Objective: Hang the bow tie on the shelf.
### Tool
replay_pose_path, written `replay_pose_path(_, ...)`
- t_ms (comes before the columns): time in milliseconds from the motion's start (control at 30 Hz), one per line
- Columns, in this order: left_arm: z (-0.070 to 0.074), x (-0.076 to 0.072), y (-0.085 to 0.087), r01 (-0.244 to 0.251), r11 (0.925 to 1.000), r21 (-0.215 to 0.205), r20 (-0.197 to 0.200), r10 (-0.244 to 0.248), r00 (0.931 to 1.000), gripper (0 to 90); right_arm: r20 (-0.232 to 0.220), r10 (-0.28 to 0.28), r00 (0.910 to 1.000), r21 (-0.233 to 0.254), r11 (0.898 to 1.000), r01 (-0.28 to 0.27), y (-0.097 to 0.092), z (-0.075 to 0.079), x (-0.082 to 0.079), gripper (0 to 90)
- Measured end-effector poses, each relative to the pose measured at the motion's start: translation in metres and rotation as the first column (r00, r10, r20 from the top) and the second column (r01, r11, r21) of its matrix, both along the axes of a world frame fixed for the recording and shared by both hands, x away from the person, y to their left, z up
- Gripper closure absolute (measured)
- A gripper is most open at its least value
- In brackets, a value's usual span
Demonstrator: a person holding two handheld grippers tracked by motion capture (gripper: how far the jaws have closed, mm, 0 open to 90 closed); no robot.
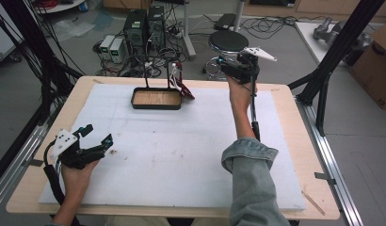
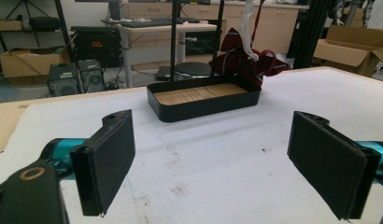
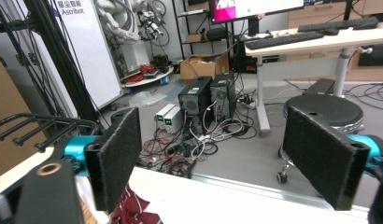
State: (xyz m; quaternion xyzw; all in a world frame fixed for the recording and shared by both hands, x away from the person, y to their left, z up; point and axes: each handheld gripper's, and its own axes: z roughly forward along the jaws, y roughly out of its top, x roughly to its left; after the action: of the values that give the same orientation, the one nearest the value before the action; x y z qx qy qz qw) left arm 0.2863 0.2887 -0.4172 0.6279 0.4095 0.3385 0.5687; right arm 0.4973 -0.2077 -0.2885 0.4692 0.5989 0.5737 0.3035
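On the desk (image 1: 285,141) lies a white foam mat (image 1: 181,155) that covers most of the wooden top, and near the mat's far edge, a little left of the middle, stands a black tray (image 1: 156,99) with a wooden floor and thin black rods rising from it. A dark red cloth (image 1: 184,88) with a white hanger-like piece hangs at the tray's right end, draping down over the tray's far right corner onto the mat; in the left gripper view the cloth (image 2: 241,58) bunches behind the tray (image 2: 203,100), and in the right gripper view a fold of it (image 3: 131,210) shows at the bottom, just below the left jaw. The right gripper (image 1: 238,70) is held up above the far edge of the desk, to the right of the cloth and apart from it, at the end of an arm in a denim sleeve (image 1: 252,179); its jaws stand wide with nothing between them, and they look out over the desk's far edge toward the floor, computers and a round stool. The left gripper (image 1: 94,139) rests low near the left edge of the mat, toward the near left corner, well apart from the tray, its jaws also spread wide and empty over bare mat.
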Motion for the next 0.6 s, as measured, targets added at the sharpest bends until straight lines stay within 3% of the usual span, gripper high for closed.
replay_pose_path(67, 0.0, 0.0, 0.0, -0.001, 1.0, 0.0, 0.001, 0.001, 1.0, 15.4, 0.032, -0.004, 0.9995, -0.009, 1.0, 0.004, -0.01, 0.006, -0.012, 18.1)
replay_pose_path(300, 0.0, 0.0, 0.001, -0.005, 1.0, 0.004, 0.0, 0.005, 1.0, 15.4, 0.055, 0.006, 0.9985, -0.032, 0.999, -0.004, -0.03, 0.015, -0.035, 15.6)
replay_pose_path(467, 0.0, 0.0, 0.0, -0.006, 0.9999, 0.011, -0.002, 0.006, 1.0, 15.4, 0.116, 0.014, 0.9932, -0.041, 0.999, -0.009, -0.043, 0.021, -0.063, 12.7)
replay_pose_path(600, 0.0, 0.0, -0.001, -0.009, 0.9999, 0.01, 0.0, 0.009, 1.0, 15.4, 0.109, 0.031, 0.9935, -0.05, 0.998, -0.025, -0.047, 0.025, -0.076, 11.3)
